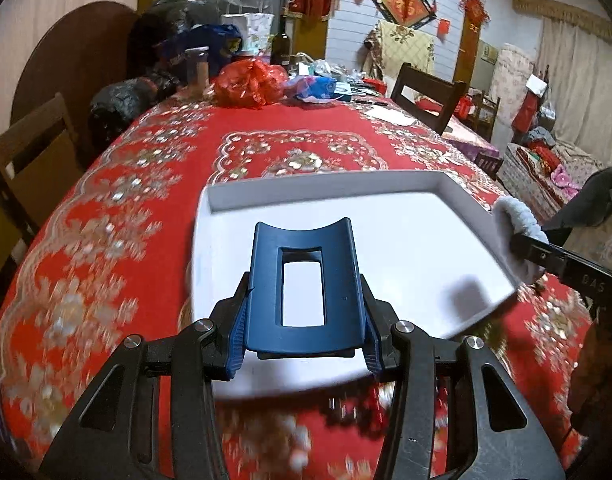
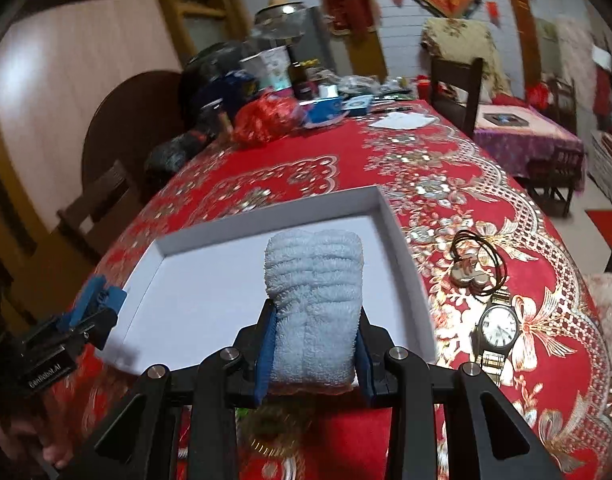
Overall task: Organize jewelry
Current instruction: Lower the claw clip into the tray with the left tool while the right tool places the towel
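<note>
Jaws of the left gripper [image 1: 303, 354] are clamped on a stiff blue hair claw [image 1: 303, 280]; the right gripper [image 2: 314, 364] pinches a soft, light scrunchie [image 2: 316, 280], best held mid-body.

Shallow white rectangular cardboard tray [image 2: 402, 240] flat on the table, dark blue plastic hair claw [image 1: 303, 280] and fluffy pale blue scrunchie [image 2: 314, 300] held above it, silver metal wristwatch [image 2: 496, 330] just right of the tray, thin brown cord bracelet with pendants [image 2: 478, 256] beyond the watch
</note>
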{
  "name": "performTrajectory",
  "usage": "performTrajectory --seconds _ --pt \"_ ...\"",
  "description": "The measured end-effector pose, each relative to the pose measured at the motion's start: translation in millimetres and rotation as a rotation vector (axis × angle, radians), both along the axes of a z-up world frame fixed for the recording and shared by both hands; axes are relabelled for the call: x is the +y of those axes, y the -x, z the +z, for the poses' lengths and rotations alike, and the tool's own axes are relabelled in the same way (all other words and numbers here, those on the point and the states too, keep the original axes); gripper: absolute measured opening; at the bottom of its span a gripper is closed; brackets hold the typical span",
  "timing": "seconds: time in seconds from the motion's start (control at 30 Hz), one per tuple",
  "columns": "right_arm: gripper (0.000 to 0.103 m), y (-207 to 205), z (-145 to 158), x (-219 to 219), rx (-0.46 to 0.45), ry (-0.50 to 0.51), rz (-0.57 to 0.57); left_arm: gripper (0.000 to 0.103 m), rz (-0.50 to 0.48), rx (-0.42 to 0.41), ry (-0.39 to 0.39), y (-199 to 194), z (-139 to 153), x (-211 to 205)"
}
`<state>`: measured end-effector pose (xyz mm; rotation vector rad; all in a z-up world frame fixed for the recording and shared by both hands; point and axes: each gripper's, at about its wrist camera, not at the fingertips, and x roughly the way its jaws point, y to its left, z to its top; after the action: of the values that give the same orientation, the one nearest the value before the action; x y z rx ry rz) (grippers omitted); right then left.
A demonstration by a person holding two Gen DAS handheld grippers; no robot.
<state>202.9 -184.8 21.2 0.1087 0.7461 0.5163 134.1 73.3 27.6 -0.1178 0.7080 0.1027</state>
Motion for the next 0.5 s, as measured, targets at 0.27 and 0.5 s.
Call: performTrajectory --seconds 0.27,0.5 --pt "0.033 -18 -10 13 0.016 0.029 0.026 0.046 0.061 0.04 0.002 -32 -17 14" --pt "0.033 -22 -26 21 0.046 0.096 0.024 0.046 0.078 0.078 -0.034 -35 -34 12"
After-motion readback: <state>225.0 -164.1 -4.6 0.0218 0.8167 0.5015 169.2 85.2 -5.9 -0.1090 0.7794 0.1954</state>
